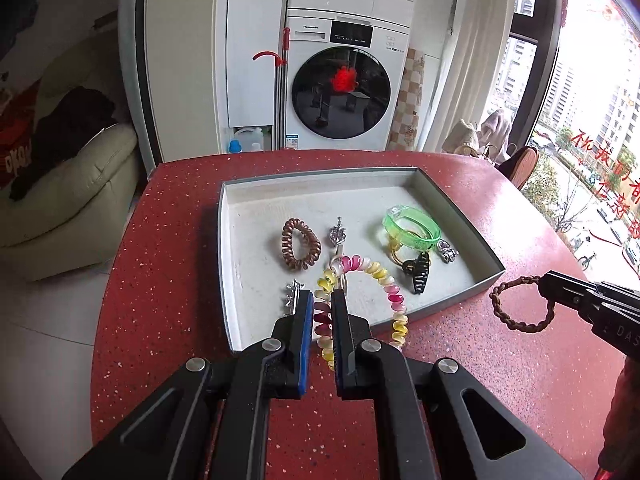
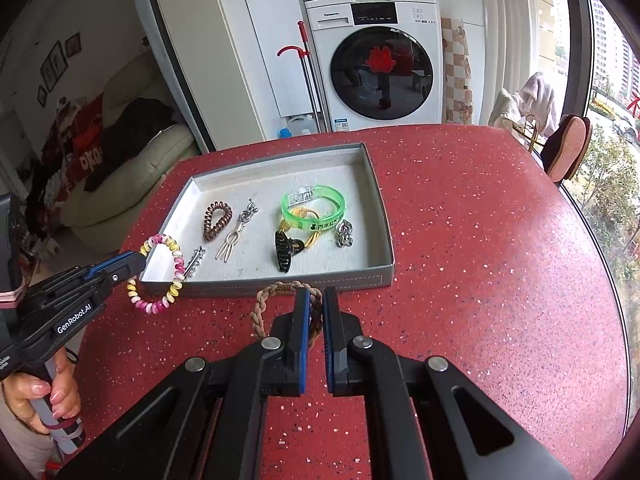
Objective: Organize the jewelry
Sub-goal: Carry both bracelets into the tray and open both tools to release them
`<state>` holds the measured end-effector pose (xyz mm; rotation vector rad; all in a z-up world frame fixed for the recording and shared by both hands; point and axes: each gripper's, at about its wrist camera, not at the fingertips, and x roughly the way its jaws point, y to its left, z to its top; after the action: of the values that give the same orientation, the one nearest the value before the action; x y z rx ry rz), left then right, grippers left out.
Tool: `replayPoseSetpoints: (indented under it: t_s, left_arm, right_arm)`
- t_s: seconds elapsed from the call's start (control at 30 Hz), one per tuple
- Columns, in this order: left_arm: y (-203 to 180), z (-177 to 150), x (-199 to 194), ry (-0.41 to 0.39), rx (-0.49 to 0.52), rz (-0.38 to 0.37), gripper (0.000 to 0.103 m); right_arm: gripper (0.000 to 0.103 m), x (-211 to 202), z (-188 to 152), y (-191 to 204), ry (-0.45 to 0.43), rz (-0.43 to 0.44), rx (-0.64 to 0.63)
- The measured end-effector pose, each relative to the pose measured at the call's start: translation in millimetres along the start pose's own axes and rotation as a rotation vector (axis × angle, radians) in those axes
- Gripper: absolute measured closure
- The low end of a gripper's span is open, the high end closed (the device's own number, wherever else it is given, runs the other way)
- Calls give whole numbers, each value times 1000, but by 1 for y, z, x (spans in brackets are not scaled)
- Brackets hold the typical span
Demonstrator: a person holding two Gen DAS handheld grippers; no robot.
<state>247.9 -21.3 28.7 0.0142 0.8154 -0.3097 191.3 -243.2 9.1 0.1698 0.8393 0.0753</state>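
Note:
A grey tray (image 1: 472,236) (image 2: 382,216) sits on the red table. My left gripper (image 1: 322,300) (image 2: 142,258) is shut on a pink-yellow spiral hair tie (image 1: 384,280) (image 2: 170,280), held over the tray's near left corner. My right gripper (image 2: 316,296) (image 1: 546,282) is shut on a brown braided bracelet (image 2: 262,300) (image 1: 516,304), held just outside the tray's near edge. In the tray lie a brown spiral tie (image 1: 300,244) (image 2: 217,220), a green bangle (image 1: 412,228) (image 2: 316,208), a black claw clip (image 1: 418,274) (image 2: 282,254) and silver clips (image 1: 338,234) (image 2: 246,214).
The red speckled table (image 1: 180,240) (image 2: 480,240) curves away at its edges. A washing machine (image 1: 344,80) (image 2: 380,60) stands behind it, a sofa (image 1: 68,200) to the left and a window (image 2: 608,120) to the right.

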Motion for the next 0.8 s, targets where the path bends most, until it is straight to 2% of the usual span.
replayPoseSetpoints:
  t_s: [0.17,0.5,0.8]
  left_arm:
    - [10,23,18,1,-37,14,76]
    - [18,55,54,-1,-50,76,76]
    - [22,73,94,3,-53,127,76]
  right_arm:
    - [96,14,26,-3,-5,7,6]
    - [96,49,75,-11,-27,7,38]
    - [96,89,97,-11,-23,-13,45]
